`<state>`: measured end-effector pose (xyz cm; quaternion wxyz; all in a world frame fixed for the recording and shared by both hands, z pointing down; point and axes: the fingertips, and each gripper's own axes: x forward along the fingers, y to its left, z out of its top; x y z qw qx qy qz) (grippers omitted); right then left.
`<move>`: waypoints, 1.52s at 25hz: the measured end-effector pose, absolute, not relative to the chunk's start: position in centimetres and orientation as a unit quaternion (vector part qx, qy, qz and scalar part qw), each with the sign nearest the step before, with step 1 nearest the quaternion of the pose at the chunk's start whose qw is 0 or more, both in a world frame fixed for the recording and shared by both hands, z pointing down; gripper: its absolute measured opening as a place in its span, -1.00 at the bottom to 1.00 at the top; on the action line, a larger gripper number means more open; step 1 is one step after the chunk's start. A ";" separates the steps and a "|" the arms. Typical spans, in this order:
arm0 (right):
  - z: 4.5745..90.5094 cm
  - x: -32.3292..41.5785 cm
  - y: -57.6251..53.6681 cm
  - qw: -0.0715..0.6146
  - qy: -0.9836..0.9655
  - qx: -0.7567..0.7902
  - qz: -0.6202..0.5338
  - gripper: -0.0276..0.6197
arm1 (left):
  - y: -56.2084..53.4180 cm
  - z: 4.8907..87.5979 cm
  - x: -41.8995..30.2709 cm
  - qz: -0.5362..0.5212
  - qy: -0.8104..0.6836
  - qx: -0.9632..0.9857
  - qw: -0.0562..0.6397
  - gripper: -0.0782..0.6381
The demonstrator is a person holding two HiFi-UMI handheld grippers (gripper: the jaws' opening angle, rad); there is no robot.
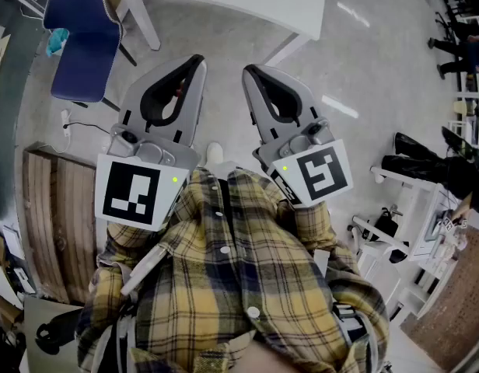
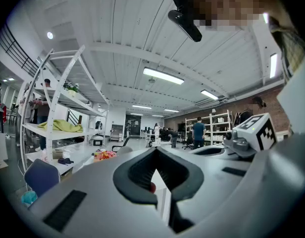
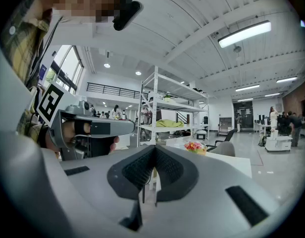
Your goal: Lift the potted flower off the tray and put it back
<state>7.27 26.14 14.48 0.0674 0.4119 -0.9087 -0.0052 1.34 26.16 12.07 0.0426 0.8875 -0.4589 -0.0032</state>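
Left gripper (image 1: 194, 62) clenched tight, tips touching, nothing between them. Right gripper (image 1: 249, 71) same deal. Held side by side, roughly level, out in front of a plaid shirt (image 1: 224, 286). Flower (image 3: 194, 146) way off ahead, sitting on a white table (image 3: 234, 161), well apart from both tools.

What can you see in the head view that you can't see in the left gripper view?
Only the head view shows the wooden boards lying on the floor. Only the left gripper view shows the ceiling lights, the white shelves and the colourful flowers far off. Both show the left gripper, which is shut, the right gripper beside it, and the blue chair.
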 end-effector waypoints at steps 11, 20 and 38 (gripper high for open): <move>14.4 7.9 25.9 0.059 -0.910 0.409 -0.009 -0.92 | 26.1 12.1 2.2 -0.002 -0.465 0.885 0.032 -0.77; 14.6 8.7 26.1 0.056 -0.916 0.396 -0.011 -0.92 | 26.4 12.2 1.9 -0.012 -0.489 0.872 0.036 -0.77; 15.9 8.0 22.3 0.064 -0.924 0.377 0.006 -0.92 | 22.6 13.0 0.5 -0.002 -0.513 0.857 0.035 -0.77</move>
